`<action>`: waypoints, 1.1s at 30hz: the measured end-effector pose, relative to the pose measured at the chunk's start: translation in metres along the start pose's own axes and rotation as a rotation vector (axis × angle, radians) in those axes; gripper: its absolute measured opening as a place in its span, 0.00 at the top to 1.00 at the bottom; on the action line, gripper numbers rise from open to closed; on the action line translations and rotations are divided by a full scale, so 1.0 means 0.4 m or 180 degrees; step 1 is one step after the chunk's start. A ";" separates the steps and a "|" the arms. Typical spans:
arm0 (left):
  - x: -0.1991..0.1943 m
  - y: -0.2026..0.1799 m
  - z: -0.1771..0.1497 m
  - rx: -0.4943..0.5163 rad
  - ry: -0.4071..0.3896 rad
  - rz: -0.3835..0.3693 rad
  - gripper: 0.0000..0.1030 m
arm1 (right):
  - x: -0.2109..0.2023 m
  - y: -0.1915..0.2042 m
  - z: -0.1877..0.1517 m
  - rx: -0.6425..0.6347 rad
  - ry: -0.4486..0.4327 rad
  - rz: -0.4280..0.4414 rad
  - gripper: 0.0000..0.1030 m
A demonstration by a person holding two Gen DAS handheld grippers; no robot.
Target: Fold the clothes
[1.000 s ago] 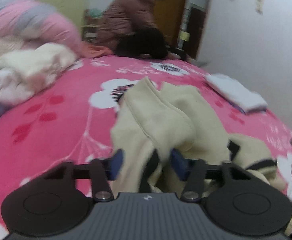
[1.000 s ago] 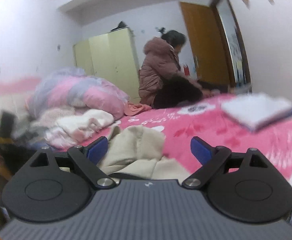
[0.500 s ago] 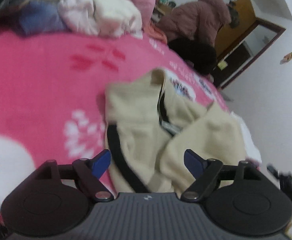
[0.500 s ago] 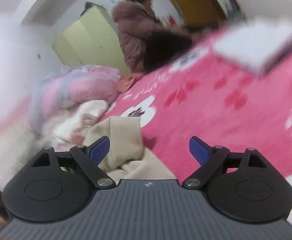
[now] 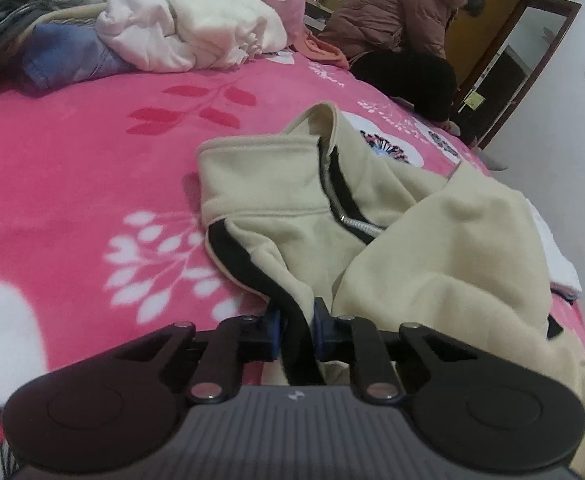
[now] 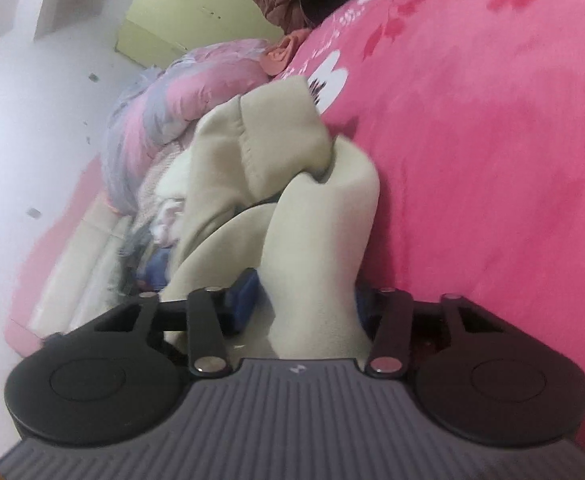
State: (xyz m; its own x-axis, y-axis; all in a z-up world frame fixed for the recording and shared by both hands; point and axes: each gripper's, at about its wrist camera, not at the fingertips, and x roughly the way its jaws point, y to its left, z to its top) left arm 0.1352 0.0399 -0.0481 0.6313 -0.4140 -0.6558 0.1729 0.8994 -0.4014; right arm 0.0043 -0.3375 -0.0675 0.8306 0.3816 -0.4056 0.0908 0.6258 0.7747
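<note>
The left gripper (image 5: 295, 334) is clamped on the black-trimmed edge of a cream jacket (image 5: 292, 200), which spreads toward 12 and 2 o'clock across the pink bed (image 5: 72, 168). The right gripper (image 6: 304, 300) pinches a thick cream fold running to 12 o'clock.

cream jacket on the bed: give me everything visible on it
The cream jacket looks like soft fleece, with black trim along an edge and a partly open zip with a pale metal pull at the stand-up collar. It lies crumpled, unfolded, on the pink floral blanket, one part flopped over the body. The left tool is shut on the black-trimmed edge; the right tool is shut on a thick cream fold, seen in the right wrist view. A folded white garment lies just beyond it.
</note>
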 end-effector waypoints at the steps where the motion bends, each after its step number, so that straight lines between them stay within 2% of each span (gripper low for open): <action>1: 0.004 -0.003 0.008 0.0031 -0.0028 0.0003 0.86 | -0.001 0.006 -0.013 0.0026 0.0014 0.0027 0.60; 12: 0.097 -0.061 0.125 0.0414 -0.0232 -0.0104 0.86 | -0.007 0.096 -0.172 0.0186 0.0146 0.0288 0.63; 16: 0.099 -0.069 0.145 0.0609 -0.0210 -0.0170 0.84 | -0.003 0.134 -0.192 -0.0042 0.0132 0.0240 0.62; 18: 0.071 -0.054 0.134 0.0638 -0.0221 -0.0217 0.77 | -0.016 0.144 -0.178 -0.0227 0.0134 0.0108 0.61; 20: 0.026 -0.034 0.114 0.0665 -0.0264 -0.0260 0.55 | -0.039 0.150 -0.154 -0.0444 0.0134 -0.0081 0.53; 22: -0.028 -0.013 0.093 0.0625 -0.0327 -0.0273 0.44 | -0.084 0.156 -0.128 -0.0685 0.0025 -0.0338 0.43; 24: -0.084 0.008 0.076 0.0528 -0.0359 -0.0383 0.42 | -0.128 0.162 -0.103 -0.0919 -0.0087 -0.0586 0.38; 27: -0.156 0.004 0.054 0.0555 -0.0462 -0.0594 0.28 | -0.179 0.169 -0.071 -0.1140 -0.0287 -0.0790 0.33; 29: -0.191 -0.020 0.036 0.0692 -0.0554 -0.0683 0.15 | -0.183 0.168 -0.040 -0.1159 -0.0402 -0.0758 0.28; 31: -0.218 -0.053 0.012 0.0863 -0.0635 -0.0820 0.11 | -0.151 0.154 0.003 -0.0977 -0.0517 -0.0669 0.21; 33: -0.230 -0.084 -0.014 0.1015 -0.0654 -0.0925 0.09 | -0.109 0.131 0.046 -0.0748 -0.0630 -0.0559 0.19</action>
State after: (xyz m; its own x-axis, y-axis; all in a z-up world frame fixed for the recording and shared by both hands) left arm 0.0669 0.0468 0.0221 0.6532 -0.6474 -0.3927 0.5675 0.7619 -0.3120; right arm -0.0172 -0.3341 -0.0003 0.9060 0.1294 -0.4030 0.1320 0.8183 0.5594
